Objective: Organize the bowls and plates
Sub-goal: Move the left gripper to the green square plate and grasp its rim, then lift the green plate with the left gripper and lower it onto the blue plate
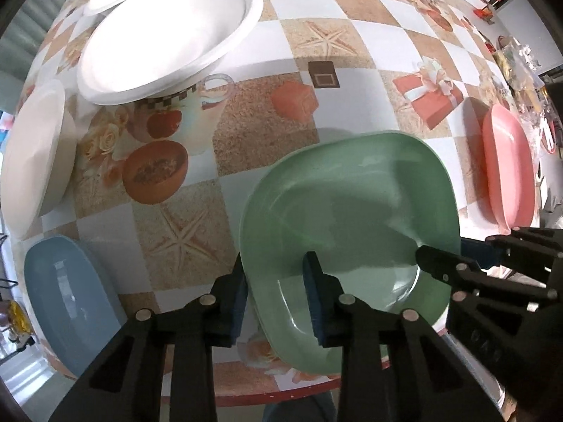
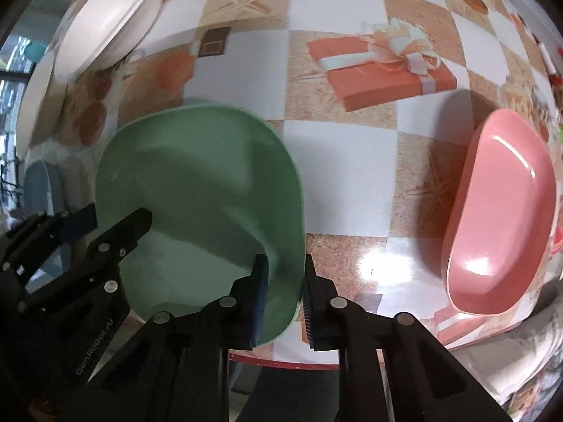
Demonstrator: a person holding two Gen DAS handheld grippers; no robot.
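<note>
The left gripper [image 1: 278, 292] holds the left rim of the green dish [image 1: 352, 211], one finger inside and one outside. The right gripper [image 2: 285, 299] pinches its right rim the same way. The dish is near the front edge of the table [image 1: 246, 133], maybe a little lifted. A pink dish [image 2: 503, 218] lies to the right, a blue dish [image 1: 67, 295] to the left, and white plates [image 1: 169, 35] far left.

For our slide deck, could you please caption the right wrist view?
Both tongs, right and left, clamp opposite rims of the green dish; pink dish waits nearby.
</note>
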